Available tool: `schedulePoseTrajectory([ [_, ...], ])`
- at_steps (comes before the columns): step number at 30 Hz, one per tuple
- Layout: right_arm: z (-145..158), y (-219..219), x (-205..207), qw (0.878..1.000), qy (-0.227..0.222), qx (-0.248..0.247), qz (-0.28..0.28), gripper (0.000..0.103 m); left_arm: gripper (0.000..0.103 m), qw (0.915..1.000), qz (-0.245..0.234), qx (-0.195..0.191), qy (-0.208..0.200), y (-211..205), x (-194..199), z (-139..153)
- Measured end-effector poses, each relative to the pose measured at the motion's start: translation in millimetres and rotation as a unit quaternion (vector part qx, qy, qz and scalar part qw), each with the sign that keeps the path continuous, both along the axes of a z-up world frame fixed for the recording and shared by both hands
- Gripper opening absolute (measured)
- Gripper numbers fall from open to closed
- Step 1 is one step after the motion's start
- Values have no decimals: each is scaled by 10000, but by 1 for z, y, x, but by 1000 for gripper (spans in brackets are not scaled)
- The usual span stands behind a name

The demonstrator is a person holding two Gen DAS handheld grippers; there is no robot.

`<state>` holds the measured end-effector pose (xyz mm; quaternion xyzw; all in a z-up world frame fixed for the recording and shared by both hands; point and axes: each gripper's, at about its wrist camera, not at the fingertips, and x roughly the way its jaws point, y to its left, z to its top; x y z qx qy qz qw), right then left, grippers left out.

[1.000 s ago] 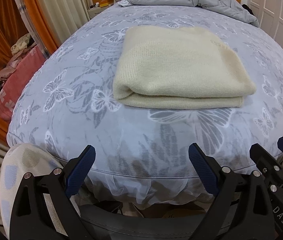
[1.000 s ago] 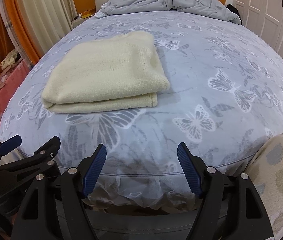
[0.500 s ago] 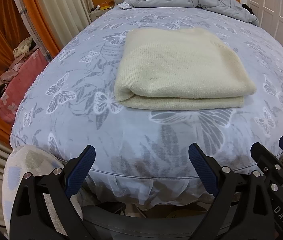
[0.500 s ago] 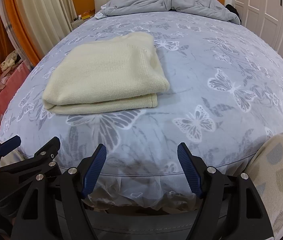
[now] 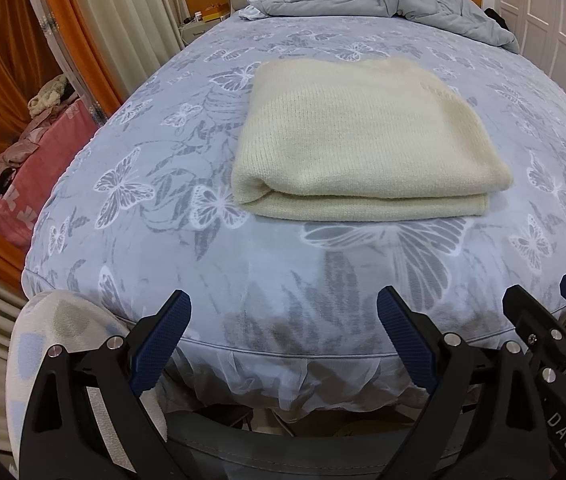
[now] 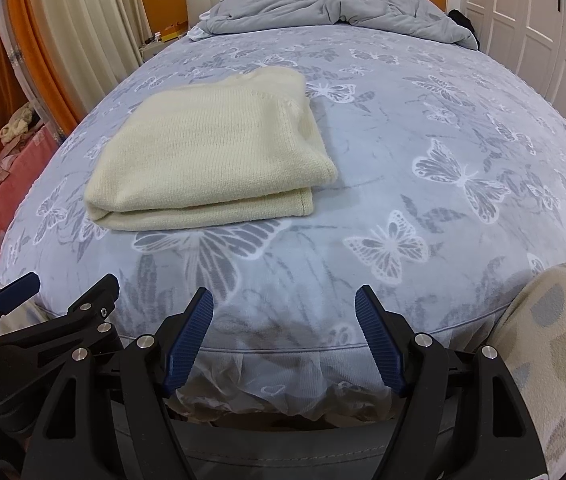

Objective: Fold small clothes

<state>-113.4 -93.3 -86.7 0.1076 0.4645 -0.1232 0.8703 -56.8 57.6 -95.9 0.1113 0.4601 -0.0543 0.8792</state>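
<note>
Cream knitted garment (image 5: 363, 140) folded flat on the butterfly-print bed (image 5: 155, 240), grey duvet (image 6: 323, 12) bunched by the headboard, left gripper (image 5: 283, 332) and right gripper (image 6: 285, 328) at the bed's near edge, well short of the garment, fingers (image 6: 189, 340) spread, grasping nothing

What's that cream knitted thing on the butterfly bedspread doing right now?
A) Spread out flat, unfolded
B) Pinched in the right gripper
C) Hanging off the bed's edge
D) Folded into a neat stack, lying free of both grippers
D: the cream knit garment lies folded in layers on the butterfly bedspread, while the left gripper and right gripper stand open and empty at the bed's near edge.
</note>
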Motion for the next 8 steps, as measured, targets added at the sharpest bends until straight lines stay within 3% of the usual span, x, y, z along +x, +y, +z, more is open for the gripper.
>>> schedulePoseTrajectory([
  [8, 2, 1, -2, 10000, 10, -4, -52, 72, 92, 10000, 42, 10, -2, 0, 0, 0],
])
